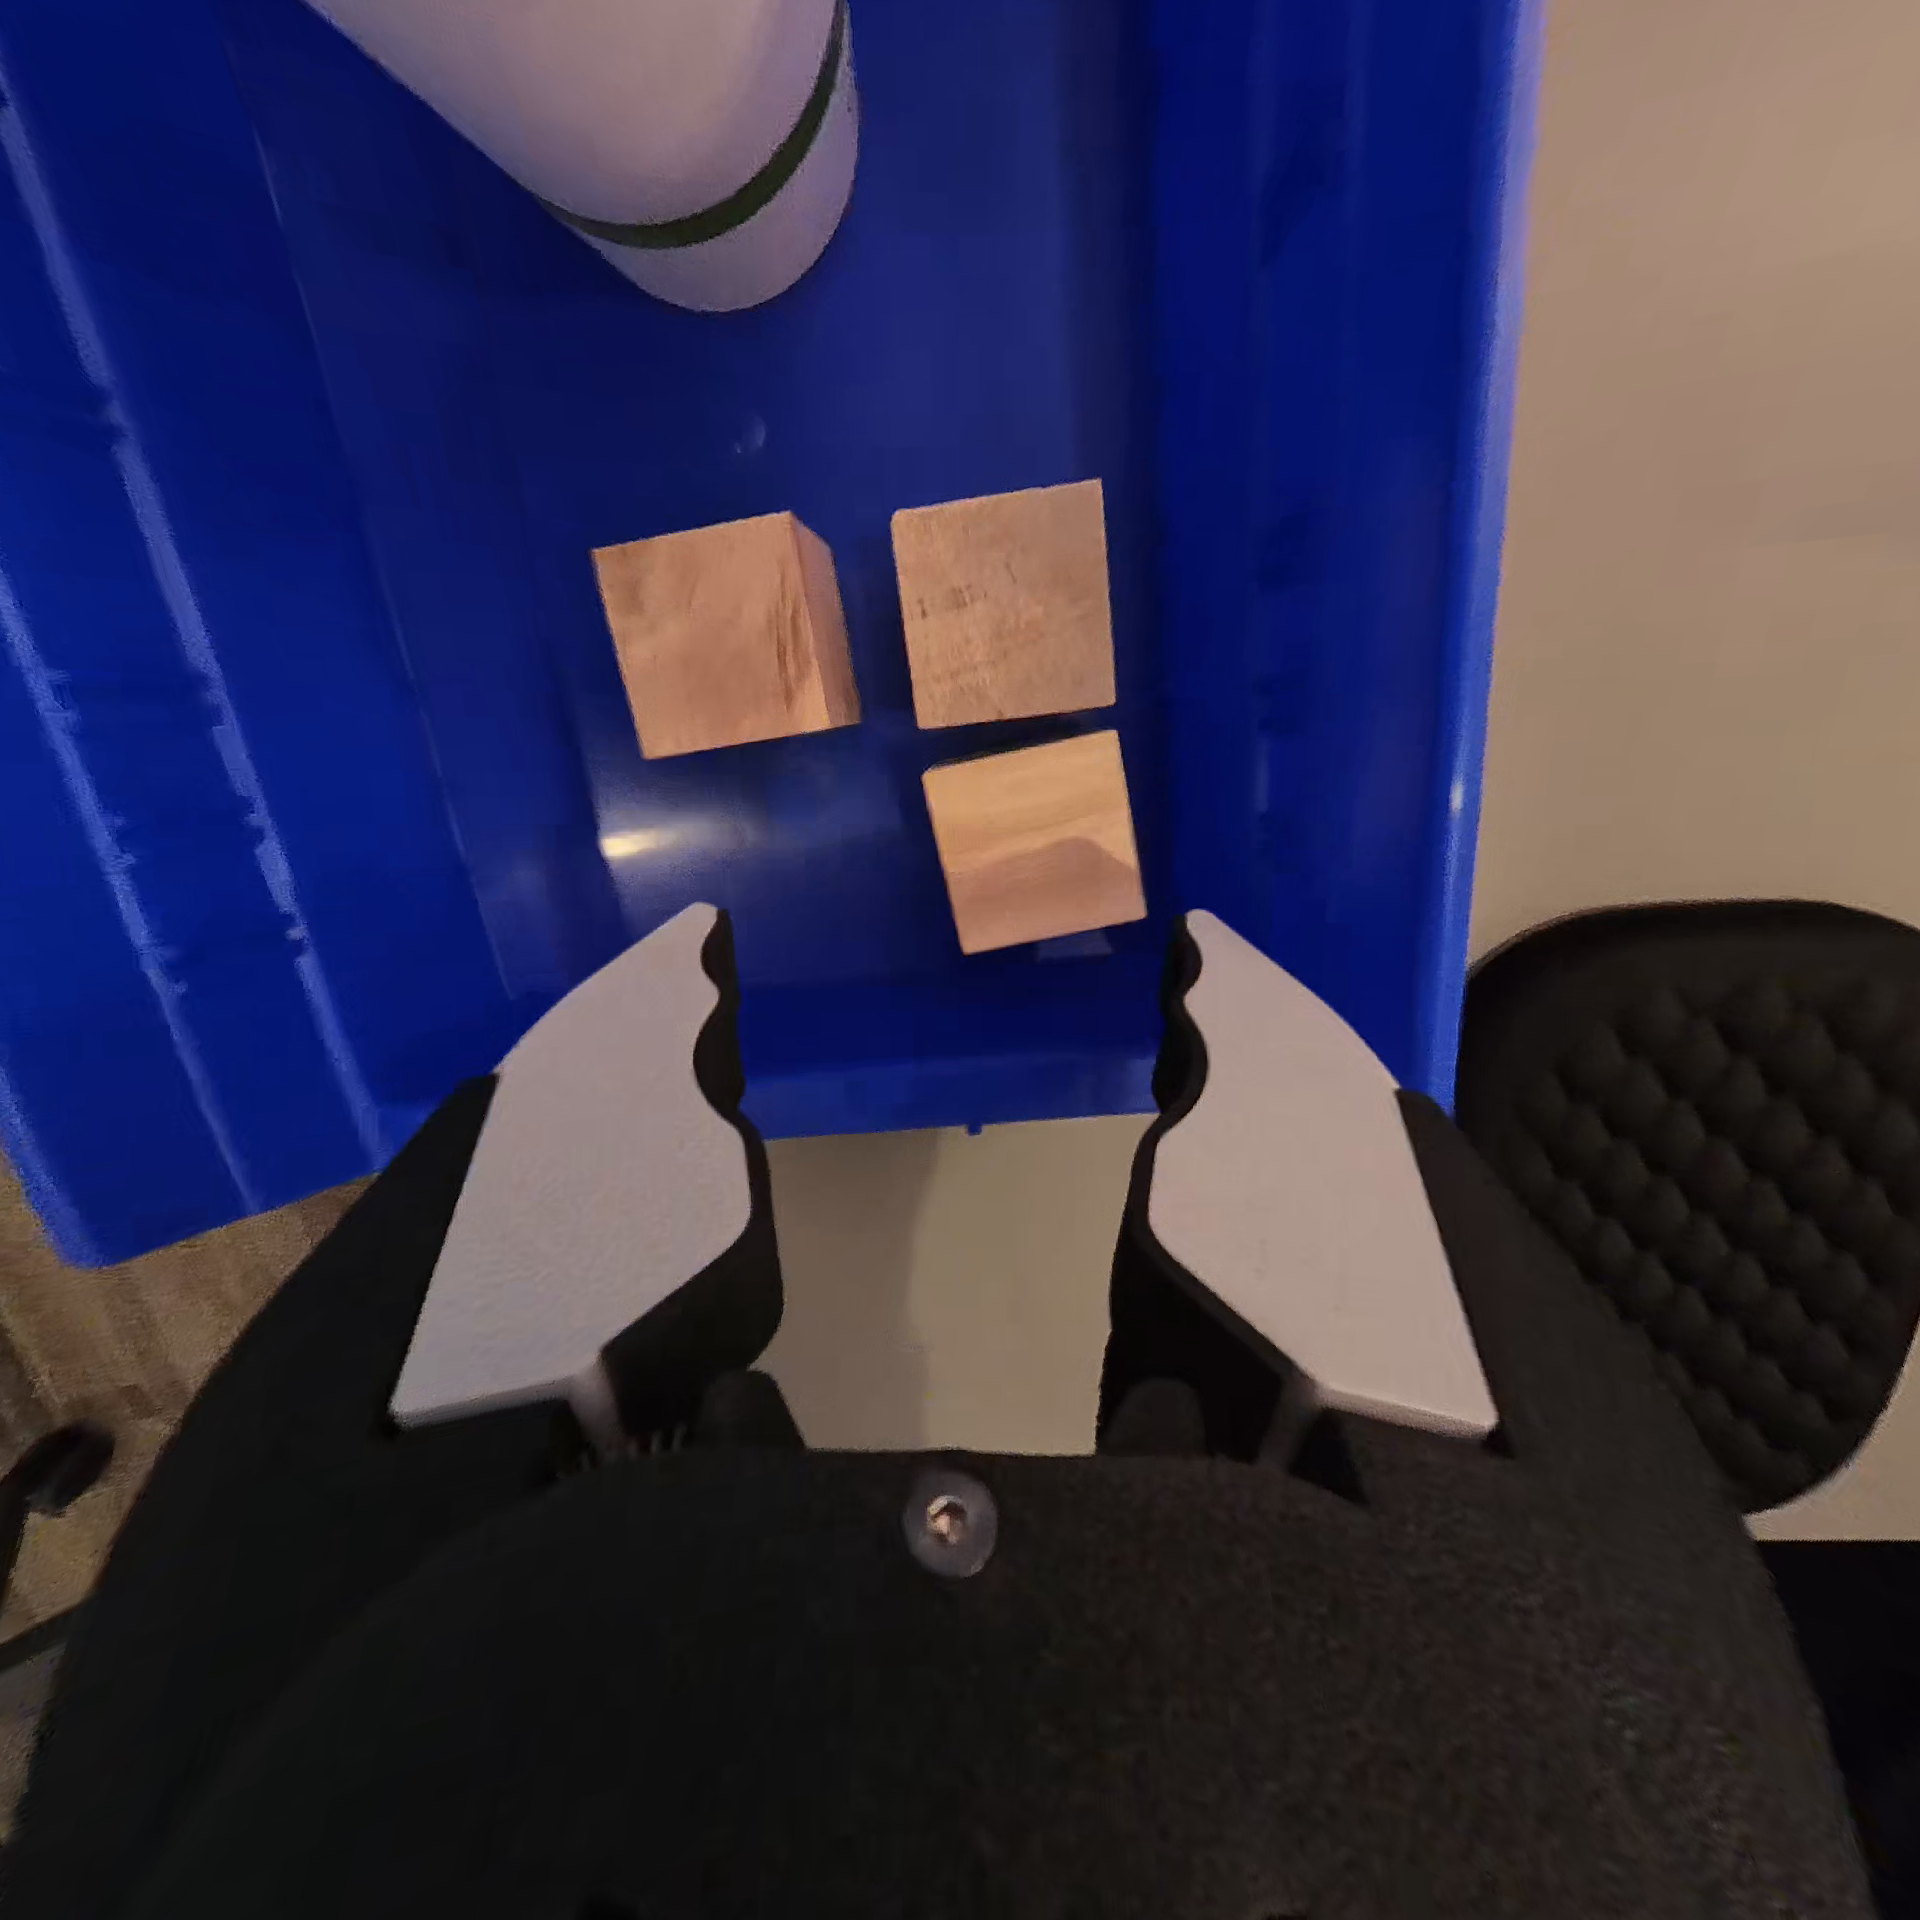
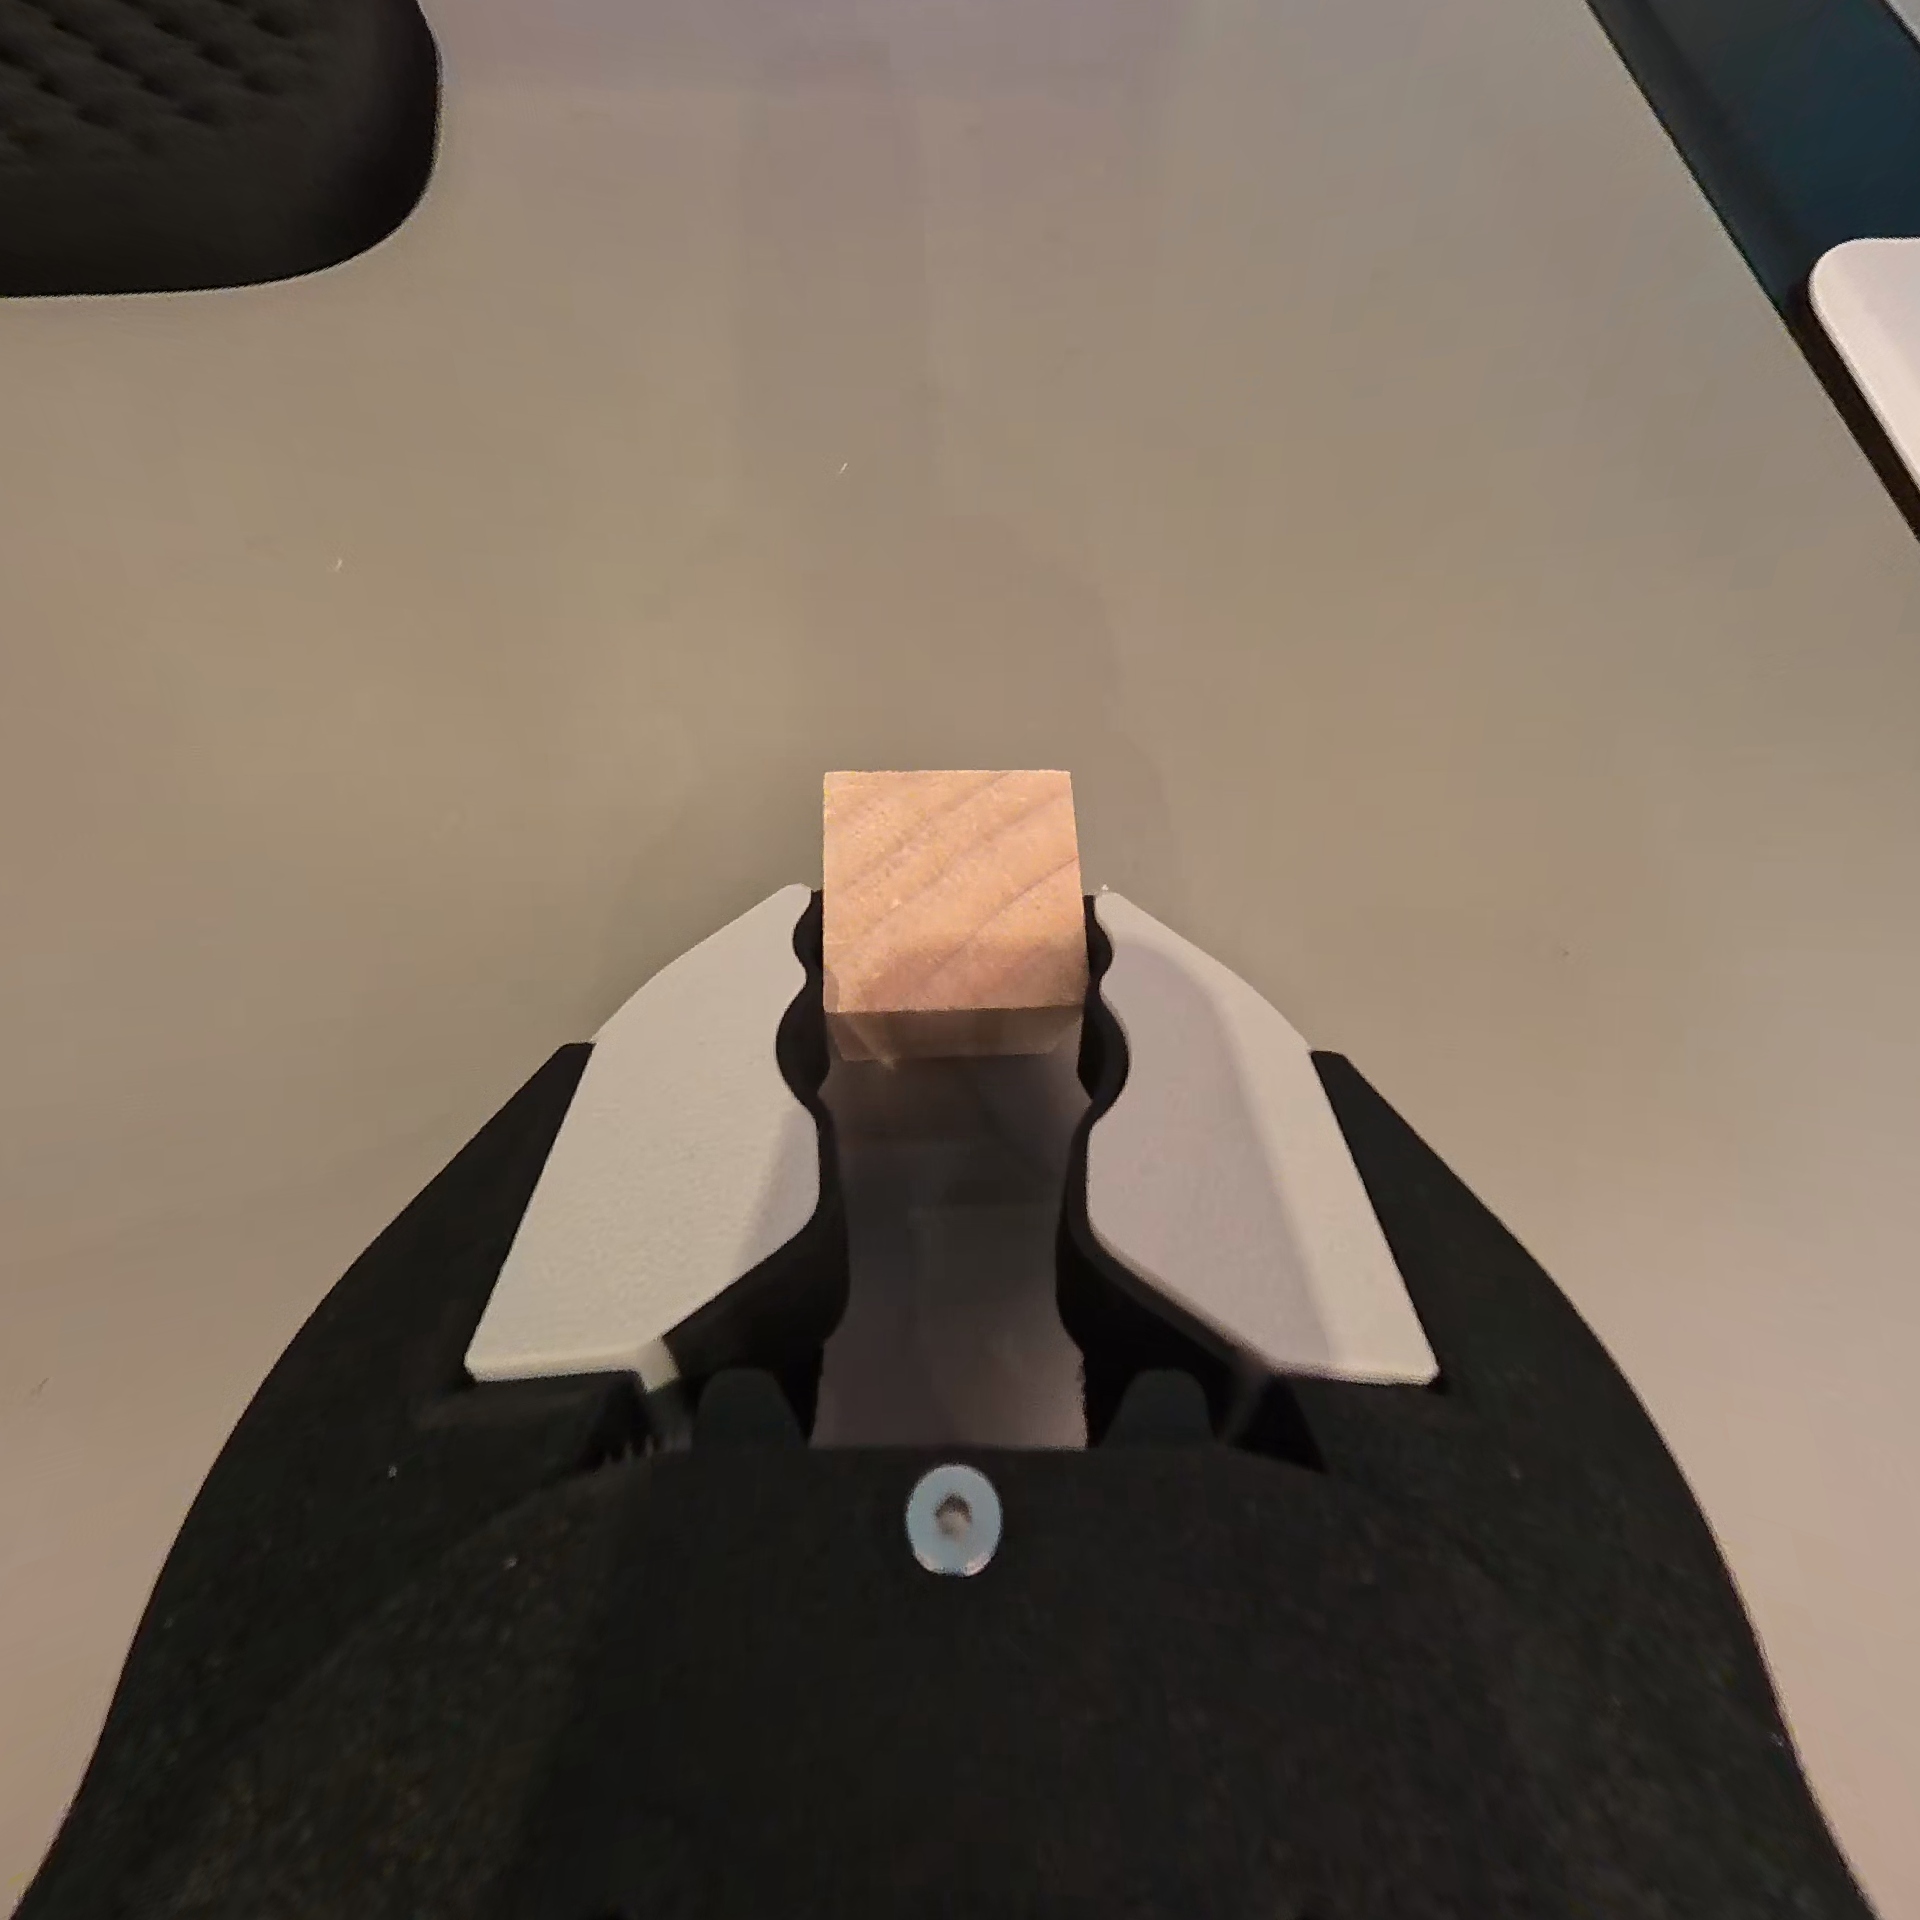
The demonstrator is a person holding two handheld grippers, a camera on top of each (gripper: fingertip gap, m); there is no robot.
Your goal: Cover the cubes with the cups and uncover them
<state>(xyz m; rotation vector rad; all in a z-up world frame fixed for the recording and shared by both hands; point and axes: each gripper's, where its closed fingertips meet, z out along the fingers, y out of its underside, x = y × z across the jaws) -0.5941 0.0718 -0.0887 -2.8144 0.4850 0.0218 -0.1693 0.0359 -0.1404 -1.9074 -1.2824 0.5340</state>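
In the left wrist view, three wooden cubes lie on the floor of a blue bin: one at the left, one at the right and one nearer me. A white cup with a dark band lies on its side at the bin's far end. My left gripper is open and empty, above the bin's near edge. In the right wrist view, my right gripper is shut on a fourth wooden cube, held over the beige table.
A black dimpled chair seat shows at the right of the bin and at the top left of the right wrist view. A white-edged object lies at the table's right edge. Carpet shows at lower left.
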